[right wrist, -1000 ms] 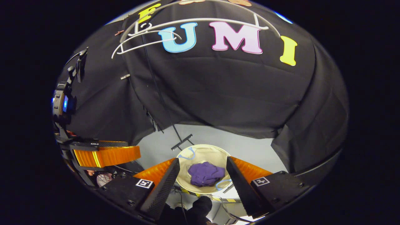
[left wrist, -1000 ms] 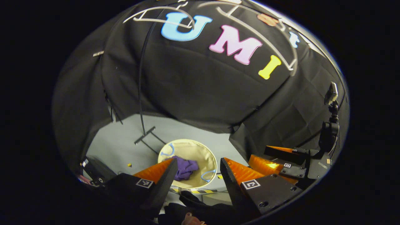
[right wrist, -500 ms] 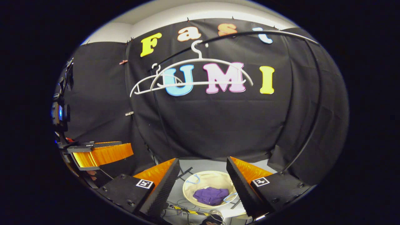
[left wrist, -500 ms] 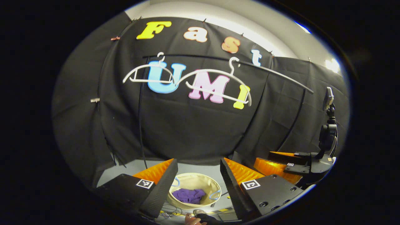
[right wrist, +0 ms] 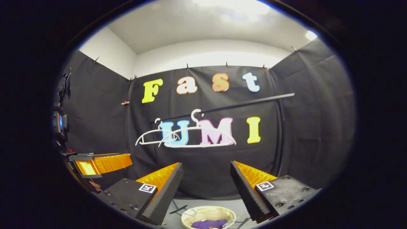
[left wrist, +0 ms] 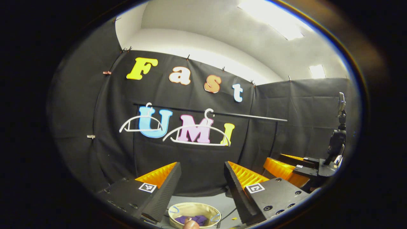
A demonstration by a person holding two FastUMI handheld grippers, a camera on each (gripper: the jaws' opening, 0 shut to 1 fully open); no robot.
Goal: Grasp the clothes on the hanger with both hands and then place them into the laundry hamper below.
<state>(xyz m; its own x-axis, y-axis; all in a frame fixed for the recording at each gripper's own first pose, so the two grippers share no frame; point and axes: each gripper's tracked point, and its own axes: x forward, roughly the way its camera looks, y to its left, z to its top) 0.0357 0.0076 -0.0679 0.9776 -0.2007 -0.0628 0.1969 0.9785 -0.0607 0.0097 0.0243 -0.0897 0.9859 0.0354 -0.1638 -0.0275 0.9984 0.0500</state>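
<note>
In the left gripper view, the left hand-held gripper (left wrist: 202, 187) has its fingers spread apart, with nothing between them. In the right gripper view, the right hand-held gripper (right wrist: 206, 190) is likewise spread and empty. Just beyond and below them on the floor stands the round cream laundry hamper (left wrist: 176, 211) (right wrist: 190, 218), with the purple clothes (left wrist: 197, 219) (right wrist: 210, 224) lying crumpled inside it. Farther back, two bare white hangers (left wrist: 195, 129) (right wrist: 194, 132) hang side by side on a black rail (left wrist: 248, 116) (right wrist: 248, 103) in front of the booth's black cloth wall.
</note>
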